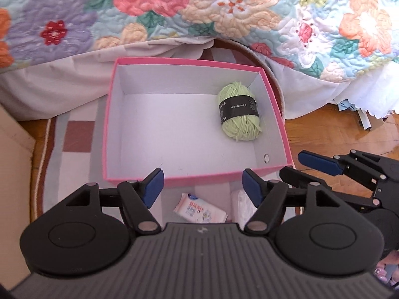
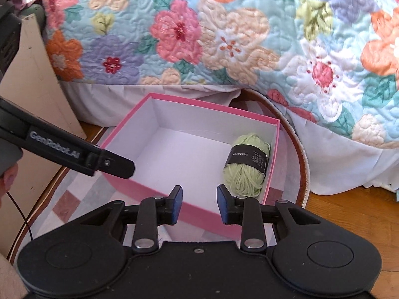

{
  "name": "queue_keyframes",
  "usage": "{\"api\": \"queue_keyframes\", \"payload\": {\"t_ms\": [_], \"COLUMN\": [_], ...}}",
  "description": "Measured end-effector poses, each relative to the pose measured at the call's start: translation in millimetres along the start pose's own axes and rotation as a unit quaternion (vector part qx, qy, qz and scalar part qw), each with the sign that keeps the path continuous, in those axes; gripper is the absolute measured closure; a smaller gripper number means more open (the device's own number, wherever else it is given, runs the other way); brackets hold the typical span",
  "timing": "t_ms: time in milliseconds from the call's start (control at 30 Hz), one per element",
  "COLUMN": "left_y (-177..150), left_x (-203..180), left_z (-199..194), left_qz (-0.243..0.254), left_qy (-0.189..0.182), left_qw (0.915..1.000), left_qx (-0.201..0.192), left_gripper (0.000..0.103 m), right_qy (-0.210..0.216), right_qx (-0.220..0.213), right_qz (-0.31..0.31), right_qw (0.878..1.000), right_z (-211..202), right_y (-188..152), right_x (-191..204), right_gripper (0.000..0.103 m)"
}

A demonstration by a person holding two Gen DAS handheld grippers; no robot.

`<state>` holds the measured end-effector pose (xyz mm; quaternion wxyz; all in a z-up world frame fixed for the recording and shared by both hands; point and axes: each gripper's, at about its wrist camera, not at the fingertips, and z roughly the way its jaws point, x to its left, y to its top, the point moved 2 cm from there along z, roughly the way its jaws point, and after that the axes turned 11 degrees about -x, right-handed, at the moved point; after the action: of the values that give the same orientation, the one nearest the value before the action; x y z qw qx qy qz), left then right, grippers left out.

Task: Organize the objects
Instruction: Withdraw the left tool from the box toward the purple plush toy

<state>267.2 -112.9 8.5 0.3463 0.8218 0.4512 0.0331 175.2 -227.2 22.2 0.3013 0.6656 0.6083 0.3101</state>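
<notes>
We found the pink box [image 1: 197, 179] standing open on a checked rug [image 1: 77, 134], close against a bed covered by a floral quilt [image 1: 224, 7]. Its interior was white. One skein of pale green yarn [image 1: 239, 114], wrapped in a black paper band, lay on the box floor in the far right corner, close to the right wall. The rest of the box floor was bare.

We held the left gripper [image 1: 203, 189] above the near wall of the box, pointing steeply down. Its jaws stood well apart, and the blue pads [image 1: 153, 186] pressed on nothing; no object lay between them. Below this gripper, on the rug just outside the near wall, we saw a small white packet [image 1: 199, 210] with red and blue print, and beside it a second white item, mostly hidden behind the right finger.

We held the right gripper [image 2: 199, 203] over the near right part of the box. Its jaws stood apart by a moderate gap, narrower than the left pair, and they gripped nothing. Through that gap we saw only the pink wall and the white floor. The yarn lay just beyond its right finger, not touching it.

In the left wrist view, the right gripper appeared at the right edge, beside the near right corner of the box. In the right wrist view, one finger of the left gripper reached in from the left, over the left wall of the box. A pale panel [image 2: 32, 74] stood on the left, beside the rug.
</notes>
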Motion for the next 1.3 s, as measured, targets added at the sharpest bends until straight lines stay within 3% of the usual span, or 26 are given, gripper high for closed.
{"api": "queue_keyframes", "payload": {"t_ms": [300,433,533,667,867,1000,1133,1200,1300], "left_y": [-10.6,-19.2,-29.2,-51.0,-78.2,-89.3,-99.4,-105.1,-114.2], "left_x": [1.2,2.5,4.4,5.4,13.7,22.2,30.7,30.2,27.1], "left_z": [-54.8,-72.4,-80.4,-88.4,-93.6,-96.9,-98.6,-97.9,-93.6], "left_qz": [0.017,0.021,0.019,0.016,-0.011,-0.023,-0.043,-0.037,-0.026], "left_qy": [0.011,0.016,0.020,0.023,0.004,0.016,0.019,0.020,0.020], "left_qw": [0.9997,0.9996,0.9996,0.9996,0.9998,0.9996,0.9988,0.9990,0.9993], "left_qx": [-0.011,-0.012,-0.006,0.001,0.013,0.009,0.011,0.014,0.020], "left_gripper": [0.031,0.029,0.028,0.021,0.020,0.018,0.018,0.015,0.010], "right_qy": [0.018,-0.004,0.006,0.007,-0.003,-0.003,0.025,0.046,0.070], "right_qx": [-0.004,-0.015,-0.013,-0.007,0.015,0.019,0.028,0.036,0.041], "right_qz": [-0.006,-0.027,-0.024,-0.041,-0.035,-0.039,-0.037,-0.033,-0.037], "right_qw": [1.000,1.000,1.000,0.999,0.999,0.999,0.999,0.998,0.996], "right_z": [-32.4,-48.8,-58.9,-67.6,-72.8,-82.6,-93.3,-96.3,-99.2], "right_y": [1.0,0.9,0.5,-6.1,-18.0,-23.9,-32.2,-36.7,-43.8], "right_x": [20.5,29.9,32.8,43.8,50.4,51.6,50.0,50.3,54.3], "right_gripper": [0.055,0.054,0.051,0.038,0.036,0.032,0.026,0.013,0.011]}}
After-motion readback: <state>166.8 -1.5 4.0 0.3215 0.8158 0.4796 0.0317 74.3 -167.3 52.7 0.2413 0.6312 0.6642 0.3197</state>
